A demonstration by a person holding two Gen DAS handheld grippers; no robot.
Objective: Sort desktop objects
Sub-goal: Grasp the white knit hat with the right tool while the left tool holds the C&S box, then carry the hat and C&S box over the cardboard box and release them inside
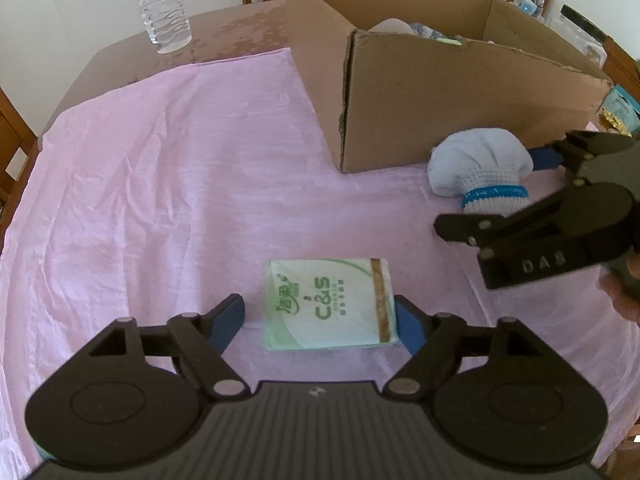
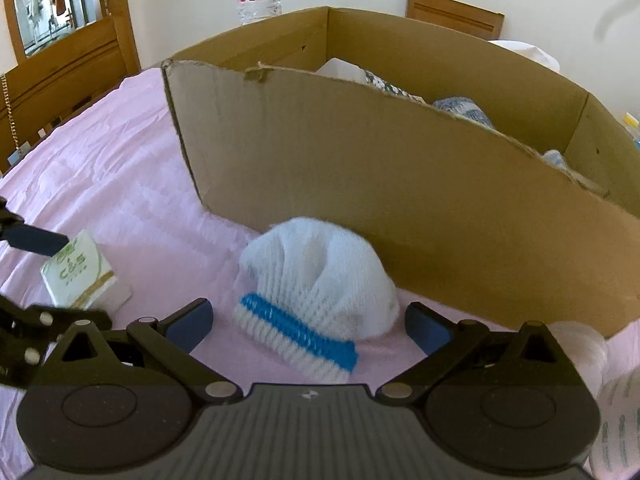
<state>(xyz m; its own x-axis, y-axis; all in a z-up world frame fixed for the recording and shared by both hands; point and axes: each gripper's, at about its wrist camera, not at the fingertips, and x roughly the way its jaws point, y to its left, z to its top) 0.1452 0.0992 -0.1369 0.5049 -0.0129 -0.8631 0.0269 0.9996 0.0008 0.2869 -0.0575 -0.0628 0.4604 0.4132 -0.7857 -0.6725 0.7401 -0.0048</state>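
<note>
The left gripper (image 1: 320,320) is straddling the tissue pack (image 1: 330,304), jaws apart, ready to pinch. The right gripper (image 2: 308,324) is bracketing the rolled glove (image 2: 316,292) beside the cardboard box (image 2: 400,208), jaws apart, for boxing.

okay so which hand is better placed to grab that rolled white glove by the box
The right gripper: its open jaws straddle the rolled white glove beside the cardboard box. The left gripper flanks the tissue pack.

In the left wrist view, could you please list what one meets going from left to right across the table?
Water bottle → tissue pack → cardboard box → white knitted glove → right tool.
</note>
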